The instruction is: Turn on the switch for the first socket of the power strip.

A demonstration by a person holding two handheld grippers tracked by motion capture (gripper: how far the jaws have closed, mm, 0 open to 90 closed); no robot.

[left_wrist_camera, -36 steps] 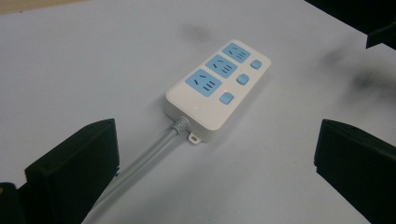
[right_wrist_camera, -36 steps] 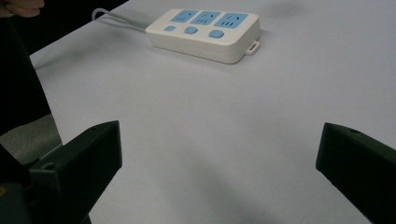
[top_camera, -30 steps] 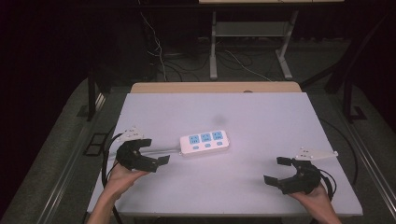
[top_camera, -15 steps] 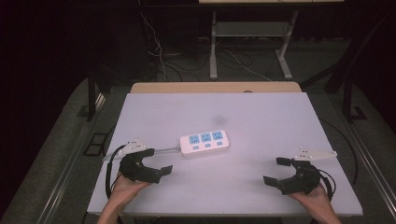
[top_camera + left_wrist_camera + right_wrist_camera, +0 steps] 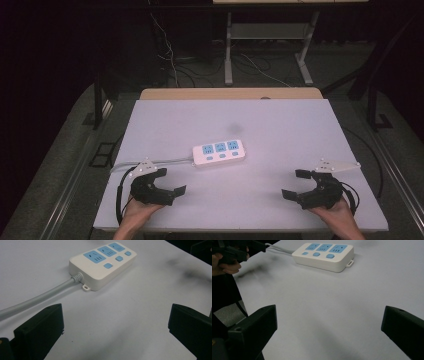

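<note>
Between my left gripper [image 5: 167,181] and my right gripper [image 5: 297,184] the worktop [image 5: 280,125] lies bare, so either can sweep inward freely. The one obstacle is the power strip [image 5: 219,152] near the middle. Its grey cable [image 5: 170,161] runs leftward and passes just beyond my left gripper, crossing any straight reach forward.

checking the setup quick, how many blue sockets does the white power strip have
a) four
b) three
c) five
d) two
b, the power strip shows three blue sockets in a row on its top, each with a blue button beside it, seen in the left gripper view.
</note>
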